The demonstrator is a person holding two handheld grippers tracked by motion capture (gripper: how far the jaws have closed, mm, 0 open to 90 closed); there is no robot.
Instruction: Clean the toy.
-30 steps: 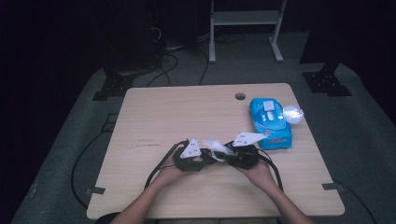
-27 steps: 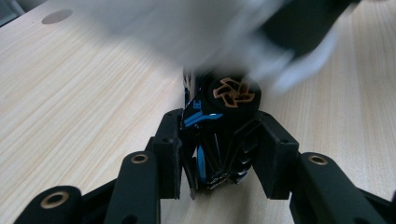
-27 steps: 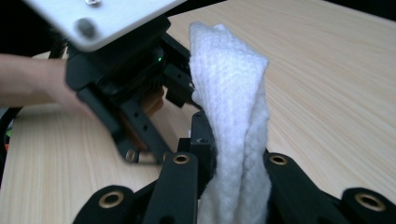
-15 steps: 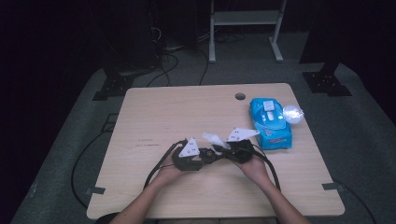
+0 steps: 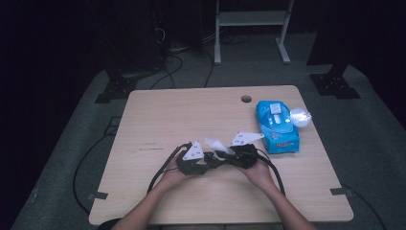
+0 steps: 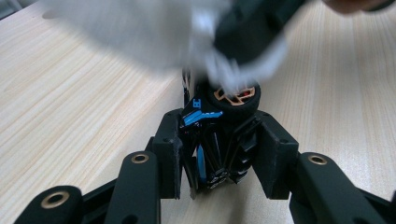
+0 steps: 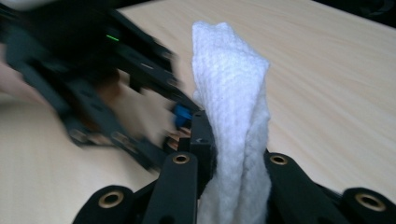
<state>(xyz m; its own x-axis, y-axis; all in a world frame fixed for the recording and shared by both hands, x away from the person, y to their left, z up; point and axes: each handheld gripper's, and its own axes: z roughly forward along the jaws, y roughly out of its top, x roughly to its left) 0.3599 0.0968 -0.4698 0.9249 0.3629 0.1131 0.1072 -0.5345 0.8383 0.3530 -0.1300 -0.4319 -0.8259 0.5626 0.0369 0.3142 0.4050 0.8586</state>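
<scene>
Two black grippers are being seen, the left gripper and the right gripper, each being topped by a pale grey three-cornered plate dotted with small dark marks. Black cables are being trailed from both. The jaws are being shown as matte black linked bars with brass-coloured rivet rings at the joints. The person's forearms are being left bare, no sleeves being worn.

High view: table evenly lit from above, surroundings near black, floor dim. Glare blows out a white spot beside the blue pack. Left gripper view: white wipe smeared, probably motion blur; toy car sharp. Right gripper view: wipe sharp, left gripper blurred.
</scene>
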